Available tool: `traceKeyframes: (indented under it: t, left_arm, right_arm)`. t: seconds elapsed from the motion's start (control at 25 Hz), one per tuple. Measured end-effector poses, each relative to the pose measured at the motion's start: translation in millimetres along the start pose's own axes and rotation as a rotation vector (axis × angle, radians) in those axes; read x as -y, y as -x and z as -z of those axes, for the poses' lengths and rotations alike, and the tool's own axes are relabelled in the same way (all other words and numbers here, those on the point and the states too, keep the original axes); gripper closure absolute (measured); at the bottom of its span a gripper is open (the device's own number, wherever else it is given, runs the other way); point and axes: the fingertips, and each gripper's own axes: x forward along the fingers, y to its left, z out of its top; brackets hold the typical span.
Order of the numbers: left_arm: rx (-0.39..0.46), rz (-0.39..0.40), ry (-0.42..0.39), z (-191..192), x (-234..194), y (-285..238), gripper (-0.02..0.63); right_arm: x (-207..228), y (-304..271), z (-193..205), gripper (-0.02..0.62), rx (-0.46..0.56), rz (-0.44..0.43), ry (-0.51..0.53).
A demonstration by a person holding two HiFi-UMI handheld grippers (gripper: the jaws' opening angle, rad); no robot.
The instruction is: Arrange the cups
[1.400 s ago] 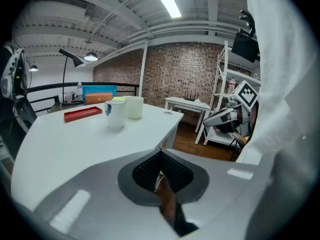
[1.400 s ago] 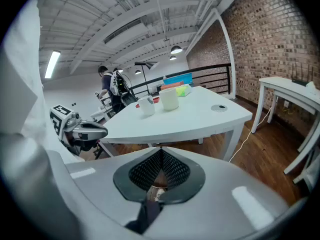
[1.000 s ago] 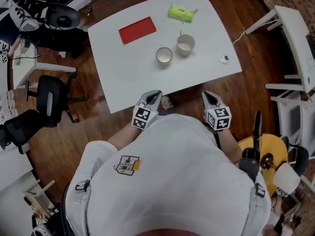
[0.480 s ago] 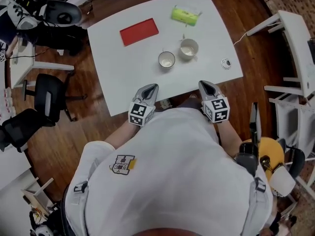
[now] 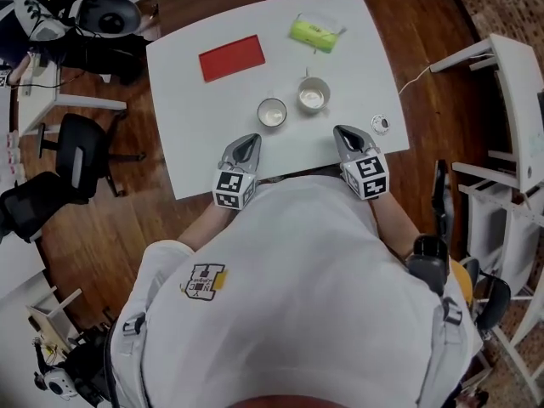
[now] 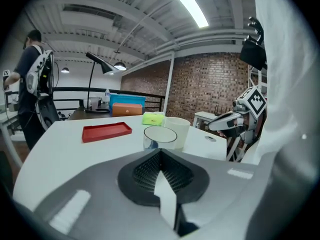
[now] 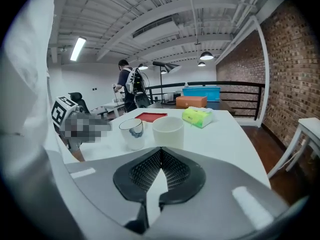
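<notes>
Your left hand-held gripper (image 5: 248, 141) and right hand-held gripper (image 5: 343, 133) hover at the bench (image 5: 191, 134) near edge, both clenched on nothing. Two cups stand close together just ahead: one glass cup (image 5: 272, 112), one white cup (image 5: 313, 95). Beyond them, one red tray (image 5: 231, 58), one green pack (image 5: 314, 33).

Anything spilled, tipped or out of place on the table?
Nothing stands out. The patterned cup and the white cup stand upright, close but apart, with no spill around them. The red tray and green pack lie flat farther back.
</notes>
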Motion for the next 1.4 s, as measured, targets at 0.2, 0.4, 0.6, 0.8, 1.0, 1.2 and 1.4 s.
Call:
traceKeyframes:
  t: [0.2, 0.4, 0.6, 0.8, 1.0, 1.2, 1.4]
  left_arm:
    - [0.030, -0.059, -0.033, -13.1, -9.5, -9.8, 0.604]
    - [0.026, -0.082, -0.090, -12.8, -9.9, -7.6, 0.604]
    - [-0.005, -0.043, -0.146, -2.0, 2.7, -18.2, 0.445]
    - [-0.037, -0.011, -0.256, 5.8, 10.3, -43.7, 0.223]
    - [-0.025, -0.029, -0.319, -2.8, 1.6, -78.1, 0.106]
    - [-0.030, 0.023, -0.338, -8.4, 4.5, -100.7, 0.061]
    - [-0.029, 0.028, -0.345, -13.2, 9.1, -115.0, 0.055]
  right_arm:
    - [6.7, -11.7, -2.8, 0.595, 0.001, -0.043, 0.016]
    - [7.2, -16.6, -1.3, 0.595, -0.002, -0.064, 0.030]
    - [13.7, -14.9, -3.0, 0.595, -0.005, -0.071, 0.037]
    - [17.4, -9.3, -4.6, 0.595, -0.008, -0.064, 0.037]
    - [20.2, -3.5, -2.8, 0.595, -0.011, -0.045, 0.057]
    - [20.3, 0.9, 0.1, 0.595, -0.010, -0.025, 0.059]
    - [24.6, 1.3, -0.9, 0.595, 0.001, -0.015, 0.059]
